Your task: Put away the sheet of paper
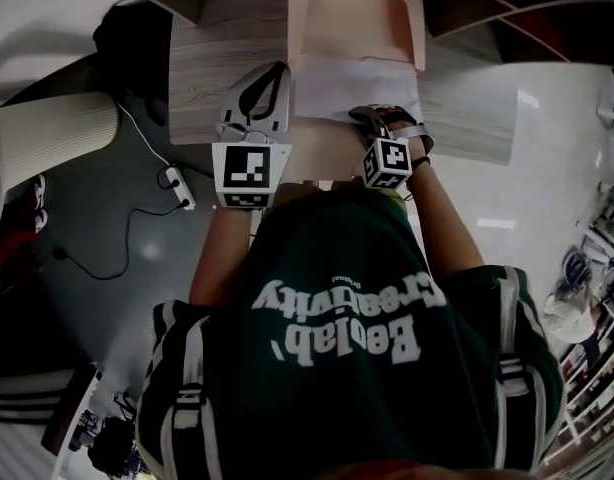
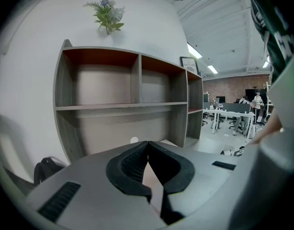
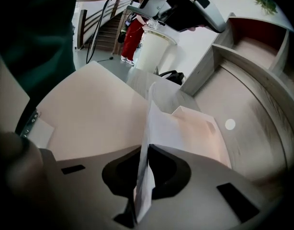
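Note:
A white sheet of paper point(image 1: 352, 90) lies on the wooden desk point(image 1: 212, 68), its far part over a tan folder point(image 1: 357, 26). My right gripper point(image 1: 375, 114) is shut on the sheet's near edge. In the right gripper view the sheet point(image 3: 156, 121) stands on edge between the closed jaws of that gripper point(image 3: 146, 152), and the folder point(image 3: 207, 135) lies beyond. My left gripper point(image 1: 279, 70) hovers at the sheet's left edge. In its own view the left gripper point(image 2: 148, 143) is shut, with nothing between the pads.
A wooden shelf unit point(image 2: 132, 104) with bare compartments stands behind the desk, with a small plant point(image 2: 107, 14) on top. On the floor to the left are a black bag point(image 1: 127, 28) and a power strip with cable point(image 1: 177, 183). The person's torso fills the near side.

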Demonstrator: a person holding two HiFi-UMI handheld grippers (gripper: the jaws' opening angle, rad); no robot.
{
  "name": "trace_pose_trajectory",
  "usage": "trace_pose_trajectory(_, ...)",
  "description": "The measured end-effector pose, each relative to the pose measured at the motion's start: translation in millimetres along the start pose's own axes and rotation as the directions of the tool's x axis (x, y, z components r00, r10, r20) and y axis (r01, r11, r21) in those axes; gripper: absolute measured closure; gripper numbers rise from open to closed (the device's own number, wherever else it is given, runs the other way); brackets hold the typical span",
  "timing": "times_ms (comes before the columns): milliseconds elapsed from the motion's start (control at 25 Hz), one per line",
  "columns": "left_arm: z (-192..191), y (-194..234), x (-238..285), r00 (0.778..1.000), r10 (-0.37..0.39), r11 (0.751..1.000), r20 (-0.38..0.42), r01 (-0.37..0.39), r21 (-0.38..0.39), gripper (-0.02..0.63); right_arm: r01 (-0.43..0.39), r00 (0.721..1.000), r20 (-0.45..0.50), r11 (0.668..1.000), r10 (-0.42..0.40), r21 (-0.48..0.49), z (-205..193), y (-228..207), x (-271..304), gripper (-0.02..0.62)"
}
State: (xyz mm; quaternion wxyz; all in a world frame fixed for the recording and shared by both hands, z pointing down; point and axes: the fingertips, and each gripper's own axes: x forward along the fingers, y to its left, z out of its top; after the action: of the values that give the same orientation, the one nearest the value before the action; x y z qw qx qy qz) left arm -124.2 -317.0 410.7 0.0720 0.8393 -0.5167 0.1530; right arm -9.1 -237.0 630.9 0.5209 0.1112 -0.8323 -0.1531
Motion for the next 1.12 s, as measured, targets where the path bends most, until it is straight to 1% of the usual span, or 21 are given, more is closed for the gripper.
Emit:
trace_pose_trajectory(160, -7, 8, 16, 0.999, 0.025, 1.0, -0.039, -0.025, -0.009, 0.588, -0.006, 1.0, 0.014, 1.0, 0.006, -0.027, -5, -24, 14, 0.561)
trace_pose_trajectory(280, -9, 11, 28, 0.998, 0.036, 0.999, -0.054, -0.036, -0.004, 0.588, 0.029, 0.999, 0.02, 0.999, -0.028, -0.043, -12, -45, 24, 0.56)
trace_pose_trajectory(360, -10, 14, 36, 0.997, 0.043, 0.999, -0.061, -0.044, -0.005, 0.588, 0.058, 0.998, 0.026, 0.998, -0.057, -0.036, -14, -59, 28, 0.558)
trace_pose_trajectory(400, -11, 15, 40, 0.997, 0.045, 0.999, -0.065, -0.045, -0.004, 0.588, 0.058, 0.998, 0.028, 0.998, -0.057, -0.025, -15, -63, 30, 0.552)
trace_pose_trajectory(440, -12, 16, 43, 0.996, 0.046, 0.999, -0.07, -0.046, -0.002, 0.588, 0.044, 0.999, 0.026, 0.999, -0.044, -0.009, -15, -65, 32, 0.453)
trace_pose_trajectory(480, -12, 16, 46, 0.996, 0.045, 0.999, -0.075, -0.045, 0.0, 0.586, 0.023, 0.999, 0.022, 1.0, -0.023, 0.006, -16, -66, 33, 0.374)
trace_pose_trajectory(560, -12, 17, 53, 0.996, 0.044, 0.999, -0.078, -0.044, 0.0, 0.588, -0.017, 1.0, 0.019, 1.0, 0.016, 0.016, -18, -64, 34, 0.368)
trace_pose_trajectory(640, -12, 17, 59, 0.996, 0.045, 0.999, -0.076, -0.045, -0.003, 0.586, -0.032, 0.999, 0.02, 0.999, 0.032, 0.014, -19, -64, 31, 0.368)
trace_pose_trajectory(760, -14, 12, 68, 0.996, 0.035, 0.999, -0.079, -0.036, -0.01, 0.588, -0.026, 0.999, 0.03, 0.999, 0.024, 0.047, -21, -65, 24, 0.368)
trace_pose_trajectory(840, -15, 7, 73, 0.996, 0.026, 1.0, -0.082, -0.027, -0.012, 0.586, -0.008, 0.999, 0.042, 0.994, 0.003, 0.11, -25, -67, 21, 0.37)
trace_pose_trajectory(880, -14, 4, 75, 0.996, 0.022, 1.0, -0.083, -0.023, -0.011, 0.586, 0.003, 0.999, 0.053, 0.987, -0.012, 0.163, -28, -71, 18, 0.383)
trace_pose_trajectory(920, -14, 1, 76, 0.996, 0.018, 1.0, -0.084, -0.019, -0.01, 0.587, 0.011, 0.997, 0.068, 0.972, -0.028, 0.235, -29, -75, 16, 0.555)
trace_pose_trajectory(960, -13, -1, 77, 0.996, 0.015, 1.0, -0.084, -0.016, -0.008, 0.588, 0.011, 0.996, 0.084, 0.947, -0.04, 0.32, -30, -81, 13, 0.563)
trace_pose_trajectory(1040, -14, -2, 79, 0.996, 0.014, 1.0, -0.086, -0.014, -0.005, 0.587, -0.004, 0.994, 0.095, 0.88, -0.047, 0.475, -35, -92, 15, 0.562)
trace_pose_trajectory(1080, -14, -2, 80, 0.996, 0.015, 1.0, -0.087, -0.015, -0.006, 0.588, -0.005, 0.995, 0.086, 0.854, -0.047, 0.52, -38, -96, 19, 0.563)
trace_pose_trajectory(1120, -15, -3, 80, 0.996, 0.016, 1.0, -0.089, -0.016, -0.007, 0.586, -0.002, 0.996, 0.073, 0.838, -0.046, 0.546, -41, -100, 24, 0.563)
